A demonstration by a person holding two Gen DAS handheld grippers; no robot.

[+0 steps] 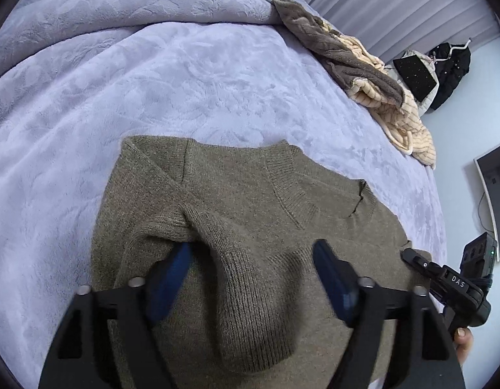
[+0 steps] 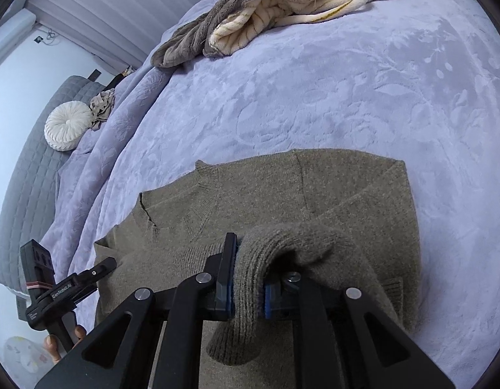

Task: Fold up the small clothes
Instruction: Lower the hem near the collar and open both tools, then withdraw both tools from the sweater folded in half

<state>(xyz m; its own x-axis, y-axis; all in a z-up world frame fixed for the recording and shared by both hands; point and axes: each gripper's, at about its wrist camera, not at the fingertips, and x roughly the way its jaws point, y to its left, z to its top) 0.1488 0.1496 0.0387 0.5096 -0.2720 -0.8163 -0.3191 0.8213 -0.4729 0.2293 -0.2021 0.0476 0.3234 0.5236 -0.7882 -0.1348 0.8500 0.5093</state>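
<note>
In the left wrist view, the left claw (image 1: 250, 256) stood apart over the olive-brown knitted sweater (image 1: 237, 201), which lay across the lower centre of the frame on the lavender plush bed cover (image 1: 185, 81). In the right wrist view, the right claw (image 2: 248, 277) was clamped on the sweater's ribbed sleeve (image 2: 250, 288) at lower centre, with a heap of cream-and-grey fleece clothes (image 2: 282, 9) at the top.
</note>
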